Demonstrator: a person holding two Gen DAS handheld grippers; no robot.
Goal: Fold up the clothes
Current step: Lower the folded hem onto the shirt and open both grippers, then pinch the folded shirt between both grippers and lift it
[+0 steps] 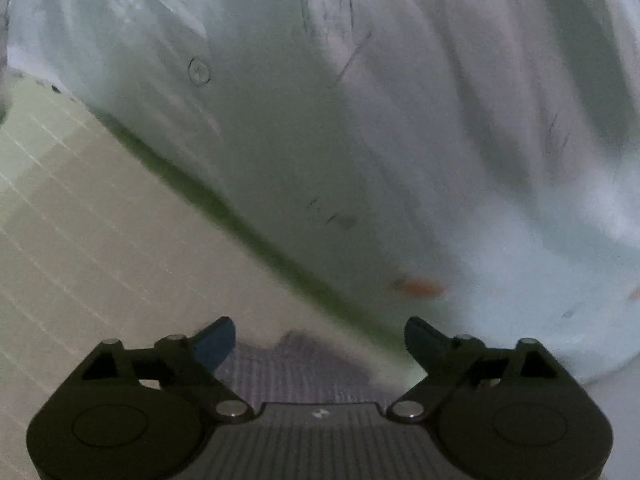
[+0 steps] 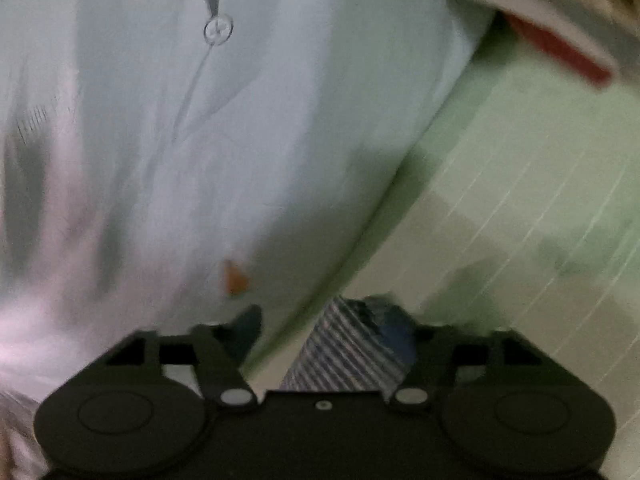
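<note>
White woven cotton fills most of both wrist views: a pale, wrinkled button-front shirt [image 1: 400, 140] lies spread on a light green checked bed sheet with thin white lines [image 1: 88, 208]. In my left wrist view, the shirt covers the upper and right part of the frame, and its straight edge runs diagonally from upper left to lower right across the sheet. A clear round button [image 1: 199, 71] sits on the shirt near that edge, and a small orange mark [image 1: 420, 287] shows on the fabric lower down. My left fingers [image 1: 319, 338] are spread wide apart and grasp nothing; the dark blue fingertips [image 1: 216, 340] hover over the sheet just beside the shirt edge, with a grey ribbed patch visible between them. In my right wrist view, the same shirt [image 2: 192, 140] occupies the left and centre, with the sheet [image 2: 520, 200] to the right. A second clear button [image 2: 218, 30] and an orange mark [image 2: 235, 278] are visible on the fabric. My right fingers [image 2: 324, 332] are also spread apart; the left tip is at the shirt edge, but blur prevents me from telling whether it touches. A blurred red and cream object [image 2: 560, 48] lies at the upper right.
</note>
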